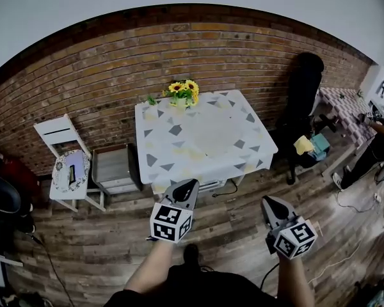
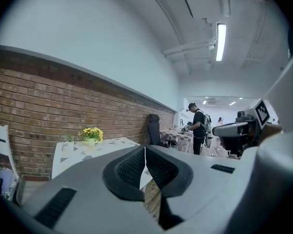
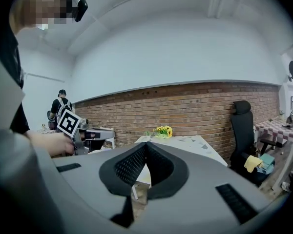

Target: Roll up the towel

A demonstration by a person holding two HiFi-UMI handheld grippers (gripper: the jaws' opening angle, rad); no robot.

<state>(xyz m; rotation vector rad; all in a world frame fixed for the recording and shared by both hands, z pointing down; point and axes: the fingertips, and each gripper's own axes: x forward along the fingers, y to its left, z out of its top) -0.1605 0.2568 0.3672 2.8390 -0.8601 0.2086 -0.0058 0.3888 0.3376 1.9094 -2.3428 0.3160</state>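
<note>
Wooden floorboards (image 1: 109, 248) lie nearest, and above them both grippers are held out, well short of the table. The left gripper (image 1: 189, 184) is clenched tight on nothing. The right gripper (image 1: 267, 201) is the same, its pads pressed together with no cloth between them. Beyond stands the table (image 1: 155, 165) under a patterned cover, and flat on its middle lies a pale cloth, seemingly the towel (image 1: 212, 132). It looks thin, soft and light, so it should roll easily but may slide or drag the cover along. Its near edge, close to the two corners, seems the best hold. Flowers (image 1: 183, 92) stand at the far edge, before the brick wall (image 1: 102, 75).
</note>
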